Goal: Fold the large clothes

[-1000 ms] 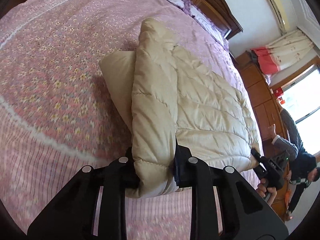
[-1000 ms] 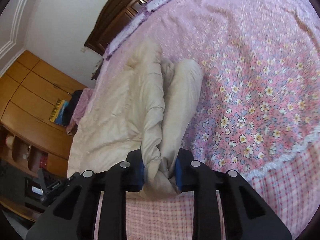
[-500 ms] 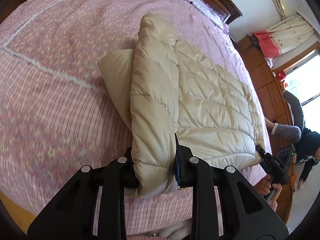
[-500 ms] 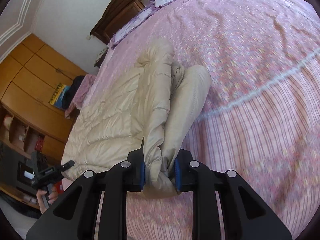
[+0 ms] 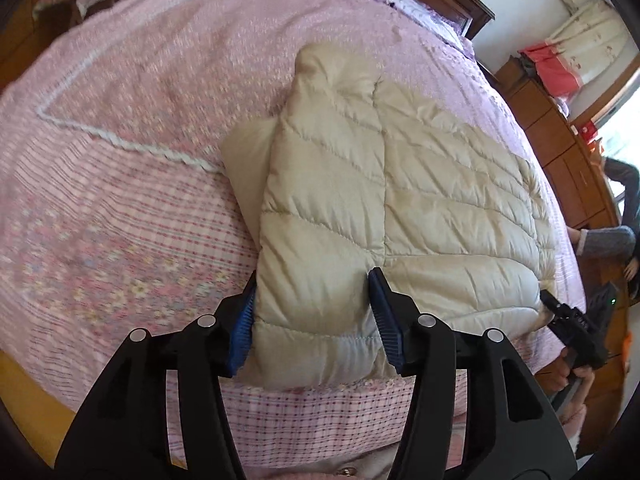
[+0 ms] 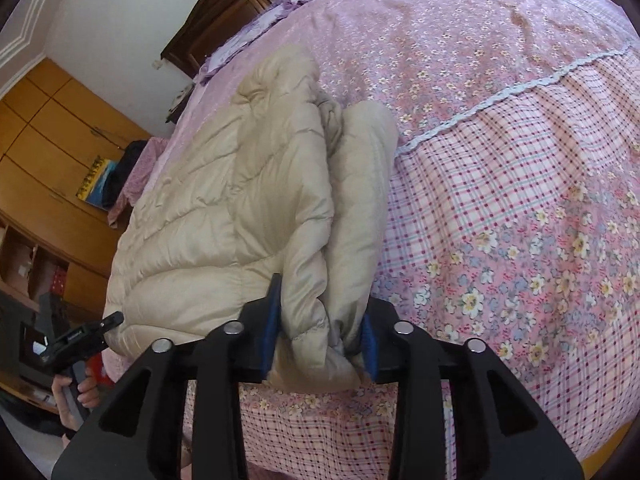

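Note:
A cream quilted down jacket [image 5: 400,184] lies folded on the pink bed, its near hem at the bed's front edge. It also shows in the right wrist view [image 6: 224,216]. My left gripper [image 5: 312,312] has its jaws spread wide, one on each side of the jacket's left hem corner, which rests on the bed. My right gripper [image 6: 320,328] has its jaws partly spread around the bunched right hem corner, pads still touching the fabric. Each gripper shows small in the other's view, the right one [image 5: 576,328] and the left one [image 6: 84,336].
The pink floral bedspread [image 5: 140,120] with a checked border and white trim covers the bed. A dark wooden headboard [image 6: 224,16] is at the far end. Wooden wardrobes [image 6: 44,152] stand beside the bed. A person [image 5: 620,220] sits by the window.
Both grippers have opened from a tight pinch on the hem corners. The jacket has come toward the bed's front edge and its hem now rests on the bedspread.

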`<action>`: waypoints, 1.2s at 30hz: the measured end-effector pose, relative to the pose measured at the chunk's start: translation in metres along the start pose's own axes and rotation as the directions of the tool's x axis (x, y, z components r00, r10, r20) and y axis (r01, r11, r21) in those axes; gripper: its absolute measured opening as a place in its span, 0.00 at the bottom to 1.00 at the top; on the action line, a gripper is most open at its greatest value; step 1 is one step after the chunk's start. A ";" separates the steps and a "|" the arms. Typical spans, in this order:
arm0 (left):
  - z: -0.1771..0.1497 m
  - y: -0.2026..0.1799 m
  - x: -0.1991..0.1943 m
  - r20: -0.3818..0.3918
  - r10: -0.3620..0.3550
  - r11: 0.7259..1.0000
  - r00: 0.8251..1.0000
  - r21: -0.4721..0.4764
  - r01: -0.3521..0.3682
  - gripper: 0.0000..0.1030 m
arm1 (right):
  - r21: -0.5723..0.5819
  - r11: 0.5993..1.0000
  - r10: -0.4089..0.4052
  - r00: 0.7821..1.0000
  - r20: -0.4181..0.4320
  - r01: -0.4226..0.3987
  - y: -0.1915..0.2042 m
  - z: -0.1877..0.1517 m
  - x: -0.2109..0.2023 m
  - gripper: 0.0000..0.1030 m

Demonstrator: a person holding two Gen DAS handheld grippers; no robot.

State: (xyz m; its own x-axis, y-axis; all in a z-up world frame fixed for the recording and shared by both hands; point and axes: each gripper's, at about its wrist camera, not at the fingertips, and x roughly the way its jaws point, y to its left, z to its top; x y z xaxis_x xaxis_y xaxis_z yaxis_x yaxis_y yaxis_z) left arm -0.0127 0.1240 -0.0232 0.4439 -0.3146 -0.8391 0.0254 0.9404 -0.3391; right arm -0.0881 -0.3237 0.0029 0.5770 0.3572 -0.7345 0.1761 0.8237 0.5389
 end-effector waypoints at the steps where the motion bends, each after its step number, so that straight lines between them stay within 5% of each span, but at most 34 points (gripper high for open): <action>1: 0.004 -0.001 -0.004 0.011 0.004 1.000 1.000 0.004 -0.004 0.56 | 0.004 1.000 -0.003 1.000 0.002 0.003 0.000 0.000 -0.002 0.43; 7: 0.011 -0.019 -0.038 0.097 0.004 0.998 0.995 0.068 -0.011 0.58 | -0.017 1.000 -0.026 0.998 0.050 0.026 -0.001 0.002 -0.021 0.70; 13: 0.018 -0.060 -0.026 0.076 -0.063 0.987 0.995 0.151 0.051 0.58 | -0.025 0.999 -0.033 0.997 0.075 0.035 -0.004 0.014 -0.020 0.78; 25: 0.011 -0.129 0.021 -0.029 -0.098 0.954 0.995 0.283 0.102 0.58 | -0.023 1.000 0.010 1.000 -0.014 -0.010 -0.005 0.032 0.018 0.79; 36: 0.002 -0.153 0.061 -0.086 -0.014 0.933 0.996 0.358 0.044 0.60 | 0.052 0.985 0.168 0.982 -0.080 -0.164 -0.020 0.035 0.036 0.78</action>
State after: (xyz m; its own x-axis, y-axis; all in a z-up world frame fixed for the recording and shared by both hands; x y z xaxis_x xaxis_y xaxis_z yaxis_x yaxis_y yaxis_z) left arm 0.0123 -0.0385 -0.0216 0.3650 -0.3374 -0.8677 0.3640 0.9095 -0.2006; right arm -0.0428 -0.3426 -0.0198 0.5323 0.5250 -0.6641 0.1197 0.7299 0.6730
